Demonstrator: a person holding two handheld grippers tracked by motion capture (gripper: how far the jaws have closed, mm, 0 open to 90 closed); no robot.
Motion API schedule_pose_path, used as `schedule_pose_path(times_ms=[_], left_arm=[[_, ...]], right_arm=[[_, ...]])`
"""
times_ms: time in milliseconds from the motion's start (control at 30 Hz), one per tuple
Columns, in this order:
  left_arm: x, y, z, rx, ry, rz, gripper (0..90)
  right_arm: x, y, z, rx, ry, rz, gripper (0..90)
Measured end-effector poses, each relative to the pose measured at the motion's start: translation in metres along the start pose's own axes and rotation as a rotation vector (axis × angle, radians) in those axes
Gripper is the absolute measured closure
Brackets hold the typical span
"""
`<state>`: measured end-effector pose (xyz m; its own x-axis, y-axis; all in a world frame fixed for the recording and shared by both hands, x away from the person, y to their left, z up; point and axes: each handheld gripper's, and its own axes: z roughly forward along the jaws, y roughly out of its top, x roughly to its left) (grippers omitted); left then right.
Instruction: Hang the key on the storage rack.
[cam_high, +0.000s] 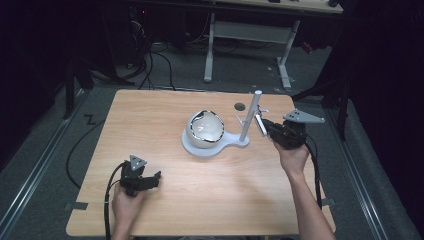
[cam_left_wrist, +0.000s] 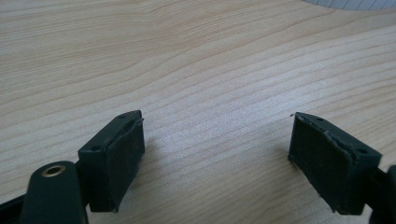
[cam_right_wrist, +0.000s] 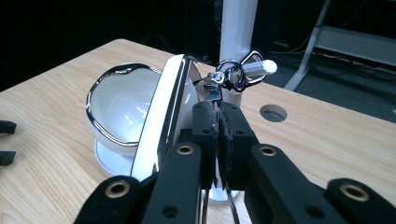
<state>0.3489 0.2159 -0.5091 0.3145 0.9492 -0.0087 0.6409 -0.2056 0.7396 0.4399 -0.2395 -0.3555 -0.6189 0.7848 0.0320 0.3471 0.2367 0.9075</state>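
Observation:
A white stand (cam_high: 235, 142) carries a glossy white round shell with a chrome rim (cam_high: 205, 129) on its base, beside an upright white post (cam_high: 251, 117). In the right gripper view a metal key ring (cam_right_wrist: 232, 74) is looped over a short white peg (cam_right_wrist: 259, 68) on the post (cam_right_wrist: 238, 28). My right gripper (cam_right_wrist: 218, 109) is shut on the thin metal link below that ring. A flat white, chrome-edged tag (cam_right_wrist: 161, 116) hangs by its left jaw, in front of the shell (cam_right_wrist: 119, 105). My left gripper (cam_high: 152, 179) rests low on the table at the front left, open (cam_left_wrist: 217, 154) with bare wood between its pads.
A round hole (cam_high: 240, 106) is cut in the tabletop behind the post. The wooden table (cam_high: 150, 115) has bare wood at its left and front. A white-legged desk (cam_high: 250, 30) stands on the floor beyond, with cables around it.

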Motion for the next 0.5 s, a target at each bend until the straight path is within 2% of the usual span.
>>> schedule_pose_path(times_ms=[500], left_arm=[[0.0000,0.0000,0.0001,-0.001,0.000,0.000,18.6]], right_arm=[[0.0030,-0.0085,0.0037,0.007,-0.002,0.001,84.9]])
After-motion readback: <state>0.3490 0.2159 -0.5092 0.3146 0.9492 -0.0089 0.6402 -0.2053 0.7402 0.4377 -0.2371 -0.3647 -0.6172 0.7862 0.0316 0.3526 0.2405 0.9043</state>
